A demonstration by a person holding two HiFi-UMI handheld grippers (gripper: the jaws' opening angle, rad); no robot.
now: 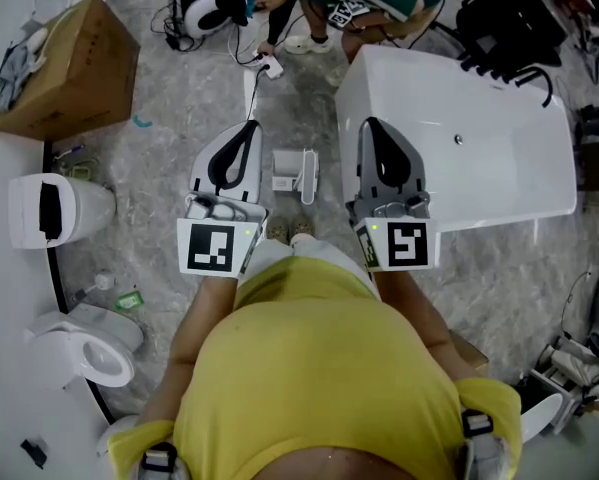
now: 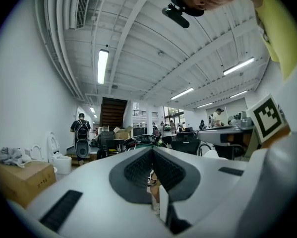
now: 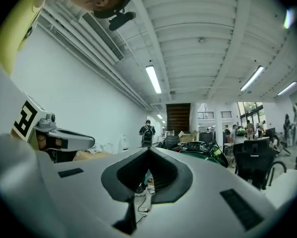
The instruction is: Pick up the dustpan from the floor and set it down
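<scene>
Dustpan point(image 1: 295, 175): on floor point(image 1: 159, 153), between tool tips, near bathtub point(image 1: 479, 148) corner; appears set down. Left tool point(image 1: 249, 130), right tool point(image 1: 371, 128): jaws together, empty, level above floor, likely lifted clear.

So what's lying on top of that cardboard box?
A crumpled grey cloth, at one end of the cardboard box; the rest looks bare. Anything under the cloth is hidden.
</scene>
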